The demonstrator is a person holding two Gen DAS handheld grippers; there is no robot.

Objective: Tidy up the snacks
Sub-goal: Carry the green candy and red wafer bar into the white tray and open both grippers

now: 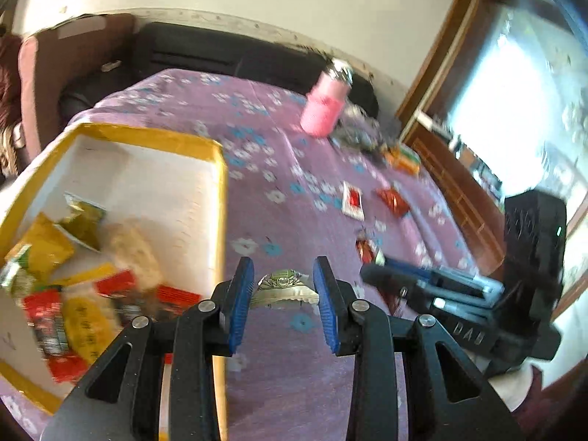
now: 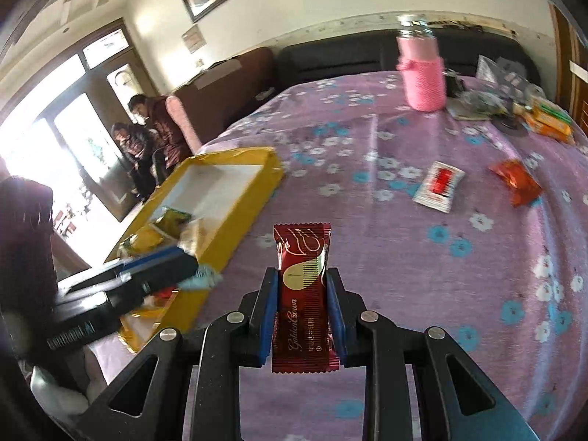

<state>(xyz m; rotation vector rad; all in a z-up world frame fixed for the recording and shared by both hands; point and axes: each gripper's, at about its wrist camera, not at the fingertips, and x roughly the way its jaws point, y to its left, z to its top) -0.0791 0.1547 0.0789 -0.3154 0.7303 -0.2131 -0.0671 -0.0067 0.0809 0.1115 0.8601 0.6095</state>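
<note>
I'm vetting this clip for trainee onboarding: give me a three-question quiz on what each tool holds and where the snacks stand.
1. True or false: the right tool grips a dark red foil wafer packet.
2. What sits between the left tool pads: A) a pink knitted bottle, B) a white-green crinkled sachet, C) nothing?
3. Fill in: the yellow-rimmed cardboard box holds several ____.

Key: 1 true; 2 B; 3 snack packets.
</note>
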